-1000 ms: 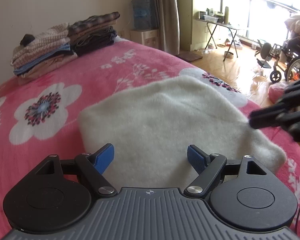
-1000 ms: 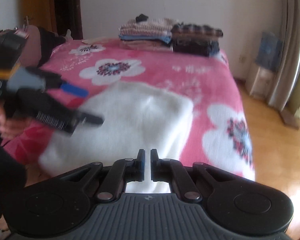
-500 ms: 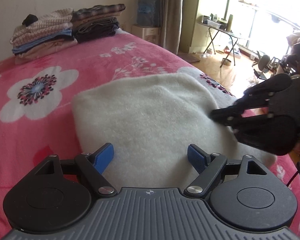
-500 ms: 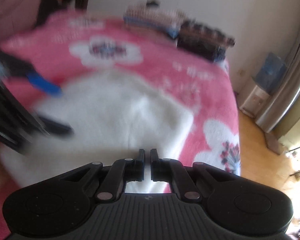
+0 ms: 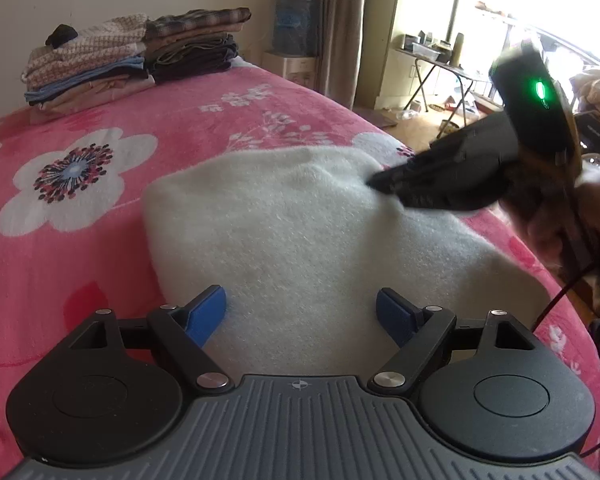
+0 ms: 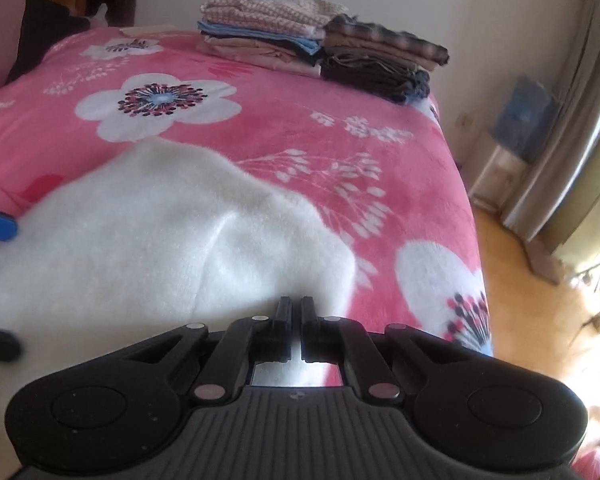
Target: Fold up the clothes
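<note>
Moved: your right gripper point(image 6: 292, 312), jaws together, slid farther along white fleece point(image 5: 300, 232) | left gripper point(image 5: 300, 312): jaws apart, empty | fleece: soft, light; pinch a corner

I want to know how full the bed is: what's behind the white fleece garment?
Behind the white fleece garment lies open pink floral blanket, then two stacks of folded clothes against the wall. Whatever lies under the garment is covered.

Fluffy cream-white folded garment point(image 5: 300, 232); pink fleece bed cover point(image 5: 80, 264), white flowers with dark centres; blue-padded fingers point(image 5: 206, 312).
</note>
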Demonstrator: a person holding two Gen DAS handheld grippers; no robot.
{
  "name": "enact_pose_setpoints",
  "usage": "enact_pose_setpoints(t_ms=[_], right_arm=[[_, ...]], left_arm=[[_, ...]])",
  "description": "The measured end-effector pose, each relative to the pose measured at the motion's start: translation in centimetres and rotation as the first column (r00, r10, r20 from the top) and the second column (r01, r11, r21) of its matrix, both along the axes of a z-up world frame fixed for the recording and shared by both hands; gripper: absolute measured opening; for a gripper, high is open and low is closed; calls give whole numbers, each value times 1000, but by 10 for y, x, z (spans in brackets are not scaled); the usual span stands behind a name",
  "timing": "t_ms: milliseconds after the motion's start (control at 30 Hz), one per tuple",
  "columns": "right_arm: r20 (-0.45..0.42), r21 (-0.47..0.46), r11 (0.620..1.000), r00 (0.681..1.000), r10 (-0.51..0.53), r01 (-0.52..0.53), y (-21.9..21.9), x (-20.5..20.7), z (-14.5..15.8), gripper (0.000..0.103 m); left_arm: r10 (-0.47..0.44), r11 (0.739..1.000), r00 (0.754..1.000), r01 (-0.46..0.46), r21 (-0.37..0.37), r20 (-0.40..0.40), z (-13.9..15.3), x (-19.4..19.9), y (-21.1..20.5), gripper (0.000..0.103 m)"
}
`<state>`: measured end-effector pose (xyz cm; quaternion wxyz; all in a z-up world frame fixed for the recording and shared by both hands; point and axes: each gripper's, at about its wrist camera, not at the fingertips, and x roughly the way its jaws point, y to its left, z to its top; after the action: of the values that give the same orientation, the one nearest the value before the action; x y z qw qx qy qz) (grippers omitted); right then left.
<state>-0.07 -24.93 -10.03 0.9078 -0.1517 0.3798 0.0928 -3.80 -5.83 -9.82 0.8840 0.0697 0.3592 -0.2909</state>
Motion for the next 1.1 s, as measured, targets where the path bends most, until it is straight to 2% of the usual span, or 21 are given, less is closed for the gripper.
enact_pose_setpoints(t_ms=[133, 400, 467, 600, 700, 733, 800, 867, 967, 1100], right_arm=[[22, 65, 998, 1000, -17, 16, -9, 3, 27, 3], [-26, 101, 990, 995, -94, 96, -14, 38, -6, 3], [-52, 132, 984, 992, -116, 122, -17, 42, 6, 3], [-1, 228, 967, 994, -113, 111, -24, 23, 38, 4], [3, 279, 958, 997, -71, 67, -17, 20, 44, 4], [-10, 279, 958, 998, -64, 64, -13, 23, 39, 4], [-131, 256, 960, 988, -76, 108, -5, 37, 9, 3], [-102, 203, 977, 993, -50, 71, 6, 38, -9, 2], [-135, 151, 984, 988, -74, 95, 18, 45, 4, 3], [-36, 186, 982, 999, -23, 29, 27, 39, 34, 4]], left_arm=[[-6, 1000, 1000, 6, -4, 3, -2, -2, 2, 85], [-8, 1000, 1000, 8, -3, 4, -2, -1, 0, 86], [-6, 1000, 1000, 6, -6, 3, -2, -2, 1, 86], [-9, 1000, 1000, 9, -7, 4, -2, -4, 1, 86], [-8, 1000, 1000, 8, -2, 1, -2, -3, 0, 86], [-8, 1000, 1000, 8, 0, 0, -2, -3, 0, 86], [-10, 1000, 1000, 10, 3, -4, -1, -4, -1, 86], [-7, 1000, 1000, 7, 5, -6, -1, -4, -1, 86], [-1, 1000, 1000, 1, -6, -15, -2, -4, 1, 87], [-3, 1000, 1000, 3, -7, -14, -3, -4, 0, 88]])
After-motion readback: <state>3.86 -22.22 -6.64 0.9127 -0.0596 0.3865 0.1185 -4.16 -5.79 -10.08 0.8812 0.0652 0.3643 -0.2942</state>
